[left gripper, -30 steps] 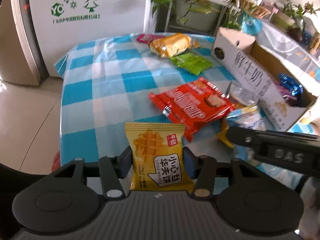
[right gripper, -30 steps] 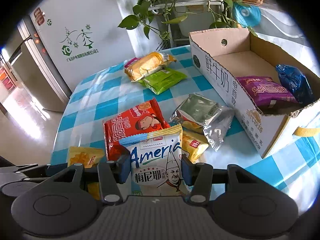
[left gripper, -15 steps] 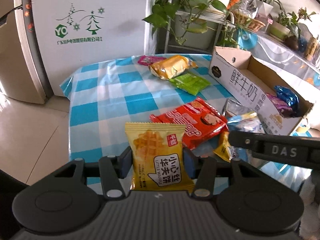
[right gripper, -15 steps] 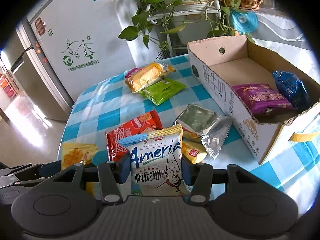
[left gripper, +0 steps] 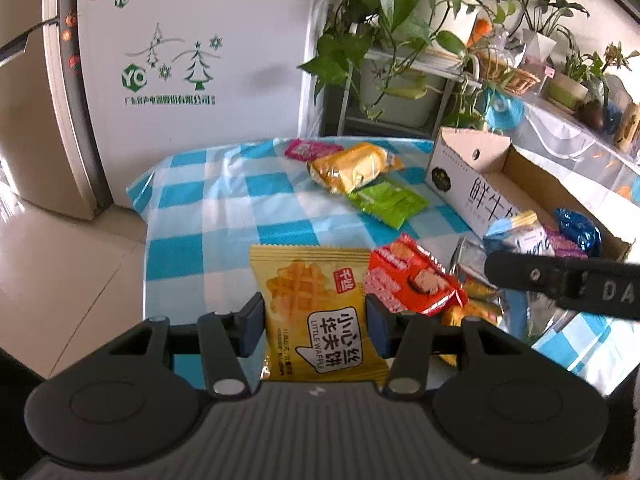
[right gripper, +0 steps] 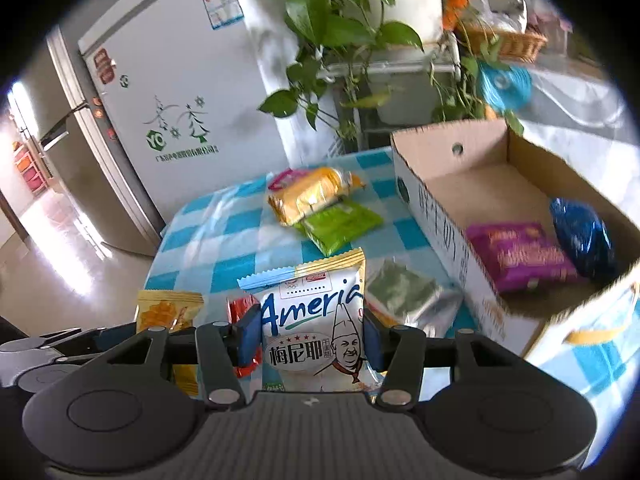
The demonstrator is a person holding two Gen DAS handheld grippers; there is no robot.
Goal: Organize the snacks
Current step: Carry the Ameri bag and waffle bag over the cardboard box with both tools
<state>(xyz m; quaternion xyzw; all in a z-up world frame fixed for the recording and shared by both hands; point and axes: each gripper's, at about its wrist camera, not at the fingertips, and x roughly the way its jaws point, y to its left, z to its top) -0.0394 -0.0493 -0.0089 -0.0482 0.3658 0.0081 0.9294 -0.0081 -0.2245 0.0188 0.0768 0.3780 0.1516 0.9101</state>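
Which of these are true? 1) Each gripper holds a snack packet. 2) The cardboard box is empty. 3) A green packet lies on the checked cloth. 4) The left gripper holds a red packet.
1) True: the left gripper clamps the yellow waffle packet, the right gripper the white packet.
2) False: the cardboard box holds a purple packet and a blue packet.
3) True: the green packet lies on the checked cloth.
4) False: the red packet lies on the cloth.
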